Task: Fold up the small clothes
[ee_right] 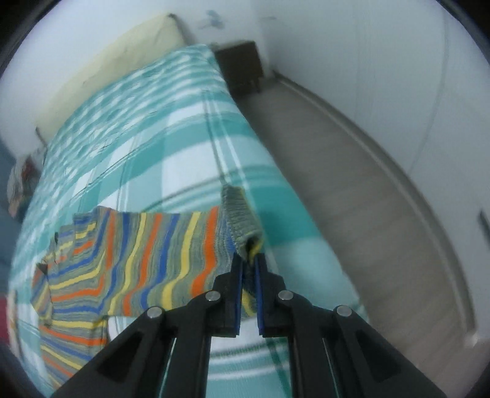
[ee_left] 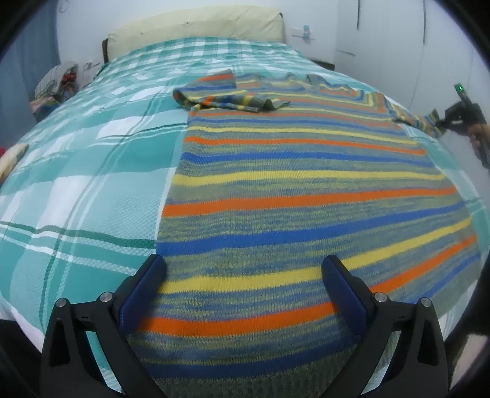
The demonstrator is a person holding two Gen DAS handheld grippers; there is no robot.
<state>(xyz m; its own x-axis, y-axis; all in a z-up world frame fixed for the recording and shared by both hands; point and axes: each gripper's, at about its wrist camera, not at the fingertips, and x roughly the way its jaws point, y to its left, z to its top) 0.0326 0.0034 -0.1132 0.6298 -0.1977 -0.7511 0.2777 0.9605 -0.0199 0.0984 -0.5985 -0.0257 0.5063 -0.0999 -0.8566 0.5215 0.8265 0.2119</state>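
Fingers [ee_right: 235, 275] pinch the sweater's cuff [ee_right: 242, 220], its tip apparently hidden.

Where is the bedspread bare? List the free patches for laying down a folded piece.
Free: the teal checked bedspread left of the striped knitted sweater, and the strip between the sweater's collar and the cream headboard. Crowded: the right side, where the sweater reaches the bed edge and the right gripper pinches its sleeve cuff.
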